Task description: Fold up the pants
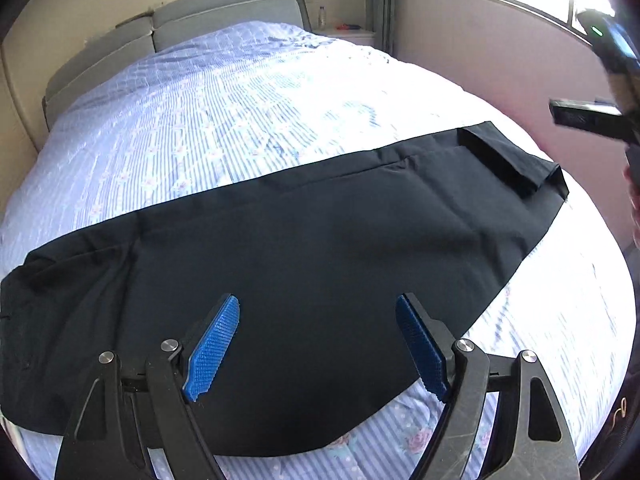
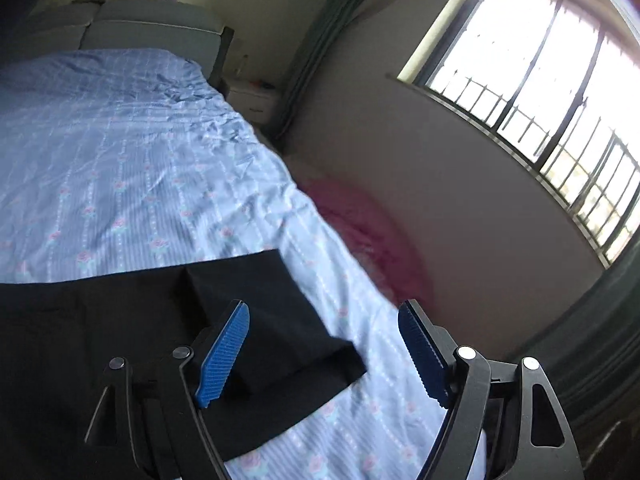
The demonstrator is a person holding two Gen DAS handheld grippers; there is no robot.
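Black pants (image 1: 312,248) lie flat across the near part of the bed (image 1: 208,120), waist end at the left, leg ends at the right with a cuff turned back (image 1: 500,160). My left gripper (image 1: 318,308) is open and empty, hovering above the middle of the pants. My right gripper (image 2: 324,312) is open and empty above the leg ends (image 2: 256,304), near the bed's right edge. In the left wrist view, the right gripper (image 1: 592,116) shows at the far right, raised above the leg ends.
The bed has a blue striped floral cover (image 2: 120,168) and a grey headboard (image 1: 180,20). A white nightstand (image 1: 344,34) stands beside it. A wall with a window (image 2: 540,92) runs along the right, with a narrow reddish floor strip (image 2: 372,240) between.
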